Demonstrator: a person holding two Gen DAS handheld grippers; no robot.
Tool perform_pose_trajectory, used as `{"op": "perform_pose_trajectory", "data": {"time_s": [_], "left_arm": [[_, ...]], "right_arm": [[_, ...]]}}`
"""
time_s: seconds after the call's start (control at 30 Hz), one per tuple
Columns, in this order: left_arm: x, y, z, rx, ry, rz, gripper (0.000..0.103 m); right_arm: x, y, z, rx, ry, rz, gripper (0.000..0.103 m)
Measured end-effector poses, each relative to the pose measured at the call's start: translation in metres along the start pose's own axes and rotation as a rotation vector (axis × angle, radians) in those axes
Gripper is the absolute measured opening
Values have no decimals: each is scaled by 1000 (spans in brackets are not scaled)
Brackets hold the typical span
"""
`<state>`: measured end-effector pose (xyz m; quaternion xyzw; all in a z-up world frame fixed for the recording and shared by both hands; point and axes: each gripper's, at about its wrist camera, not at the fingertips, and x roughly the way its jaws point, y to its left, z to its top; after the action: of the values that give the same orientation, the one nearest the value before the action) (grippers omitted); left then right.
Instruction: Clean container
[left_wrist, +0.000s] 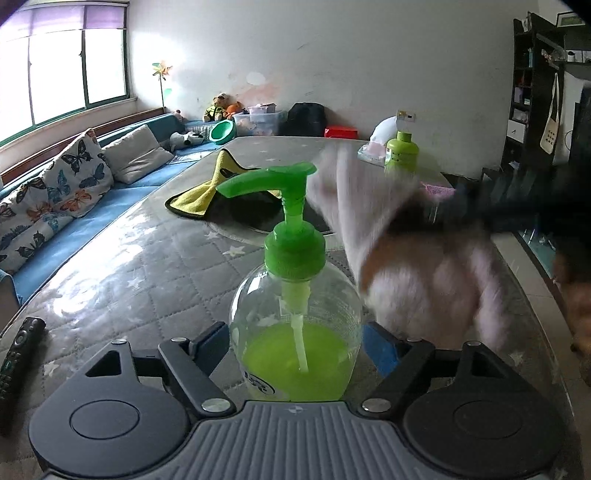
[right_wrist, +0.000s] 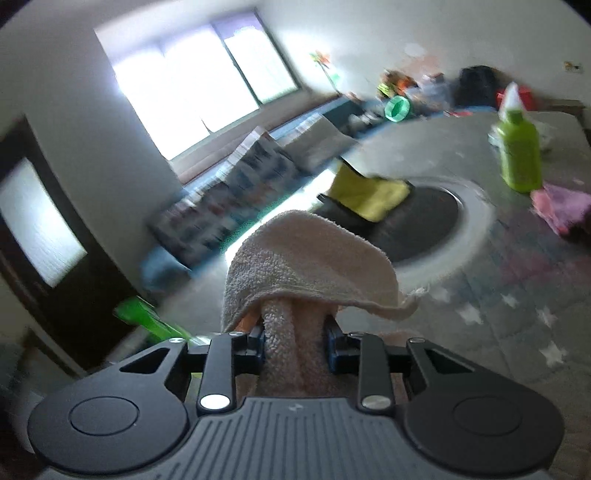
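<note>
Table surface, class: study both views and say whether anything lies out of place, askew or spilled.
No spill shows. The yellow cloth lies crumpled, half over the dark round mat. A remote sits at the table's near left edge. The pump bottle stands upright between the left gripper fingers; the right gripper clamps a towel.

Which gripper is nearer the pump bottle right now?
Left. The left gripper has its fingers on both sides of the pump bottle; the right gripper, clamping a towel, is beside it.
</note>
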<state>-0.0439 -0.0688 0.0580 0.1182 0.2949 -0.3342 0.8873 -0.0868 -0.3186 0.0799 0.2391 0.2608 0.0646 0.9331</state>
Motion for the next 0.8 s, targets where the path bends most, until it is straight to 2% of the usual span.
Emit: {"op": "perform_pose_trajectory", "data": {"time_s": [0.13,0.2,0.33,0.5,0.57,0.8], "left_arm": [[0,-1,-1,8,-6,-1,82],[1,-1,-1,13,-9,-2,82],[1,0,-2,15,-12,-7,82],[0,2,-4,10,-21,-16,82],[0,3,-5,4,-26,-17,82],[-4,4,-4,-91,-27,0,85]], "right_arm": [[4,8,10,29,14,111,29],[22,9,8,21,45,111,29],[57,-1,-4,38,107,62,29],[81,-15,-18,10,176,-27,29],[86,-15,-29,-35,209,-60,29],[74,-4,-51,-135,196,-90,29]]}}
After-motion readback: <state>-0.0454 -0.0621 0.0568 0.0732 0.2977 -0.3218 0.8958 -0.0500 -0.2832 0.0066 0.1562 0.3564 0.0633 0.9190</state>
